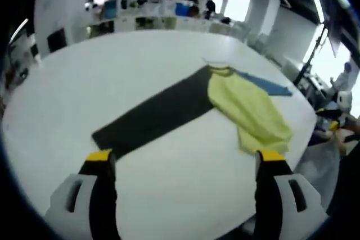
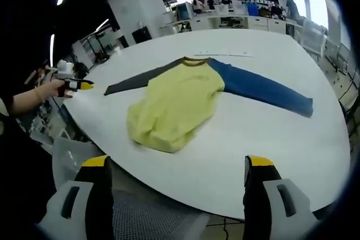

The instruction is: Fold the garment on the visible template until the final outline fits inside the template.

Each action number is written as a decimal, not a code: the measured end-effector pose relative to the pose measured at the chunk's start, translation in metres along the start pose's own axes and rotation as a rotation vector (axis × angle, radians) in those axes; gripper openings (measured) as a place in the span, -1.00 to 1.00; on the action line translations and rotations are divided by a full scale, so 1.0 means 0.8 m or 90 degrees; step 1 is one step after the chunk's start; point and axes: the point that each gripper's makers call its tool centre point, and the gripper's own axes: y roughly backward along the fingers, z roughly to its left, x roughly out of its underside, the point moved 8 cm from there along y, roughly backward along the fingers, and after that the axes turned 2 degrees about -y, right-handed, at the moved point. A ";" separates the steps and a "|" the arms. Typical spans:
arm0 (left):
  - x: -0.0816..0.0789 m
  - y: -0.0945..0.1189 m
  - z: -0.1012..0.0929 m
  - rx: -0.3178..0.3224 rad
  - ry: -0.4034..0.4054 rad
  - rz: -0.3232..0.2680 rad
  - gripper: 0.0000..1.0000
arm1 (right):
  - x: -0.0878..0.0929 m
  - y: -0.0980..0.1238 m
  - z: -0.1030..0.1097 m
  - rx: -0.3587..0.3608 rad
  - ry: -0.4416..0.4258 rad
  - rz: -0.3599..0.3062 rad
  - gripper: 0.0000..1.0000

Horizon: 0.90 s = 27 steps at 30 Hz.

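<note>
Item one, the garment (image 2: 180, 102): we log a long-sleeved shirt lying on a large white table (image 2: 270, 139). Its yellow body is rumpled and bunched toward the table edge nearest the right gripper view. A dark grey sleeve (image 2: 135, 81) runs out flat to one side, a blue sleeve (image 2: 264, 91) runs out flat to the other, and the collar points to the far side of the table. In the left gripper view we see the same shirt (image 1: 250, 111) from the grey-sleeve end, the grey sleeve (image 1: 154, 117) stretching toward the camera and the blue one (image 1: 264, 84) partly hidden behind the yellow body. We cannot make out a template outline on the table.

Item two, the left gripper (image 1: 185, 158): jaws spread wide apart, yellow-tipped, holding nothing, poised above bare table short of the grey cuff. In the right gripper view we see it (image 2: 79, 85) held in a person's hand (image 2: 53, 89) off the table's edge, forearm reaching in from the side, tips aimed toward the grey sleeve.

Item three, the right gripper (image 2: 177, 164): jaws likewise wide apart and empty, hovering off the near table edge, apart from the yellow hem.

Item four, surroundings: desks and people stand in the far background.
</note>
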 end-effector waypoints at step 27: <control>0.036 0.047 -0.116 0.080 -0.074 0.001 0.99 | 0.001 0.018 0.001 0.007 0.014 -0.013 0.99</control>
